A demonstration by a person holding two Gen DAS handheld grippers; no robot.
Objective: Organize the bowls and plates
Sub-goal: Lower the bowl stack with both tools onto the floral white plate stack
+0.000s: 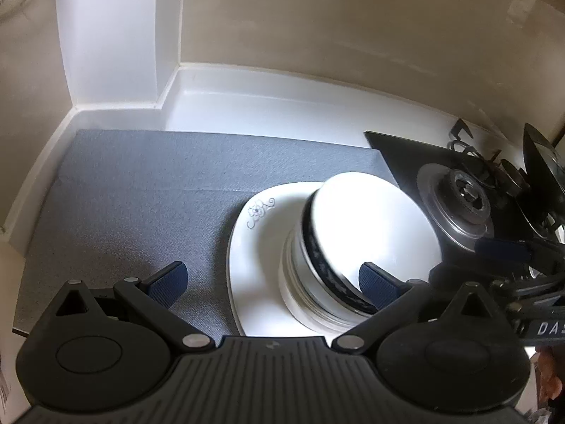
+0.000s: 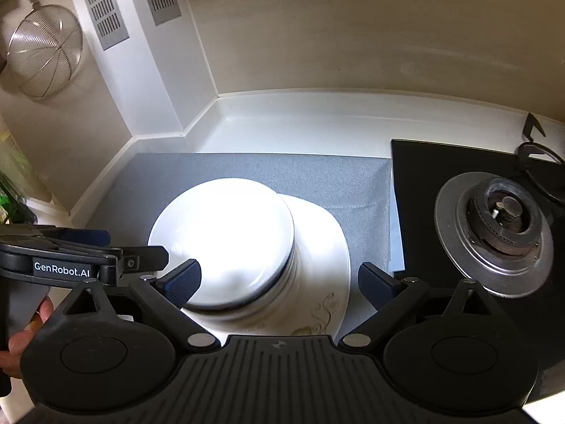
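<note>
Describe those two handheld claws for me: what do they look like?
Both are matte black plastic. The left claw and right claw each have two angled arms on silver pivots, round side discs, a ribbed centre and dark blue textured pads. White lettering reads GenRobot.AI.

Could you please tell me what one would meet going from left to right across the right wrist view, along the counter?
Left gripper → stack of round dishes → square white plate → grey mat → black stove top → gas burner.
</note>
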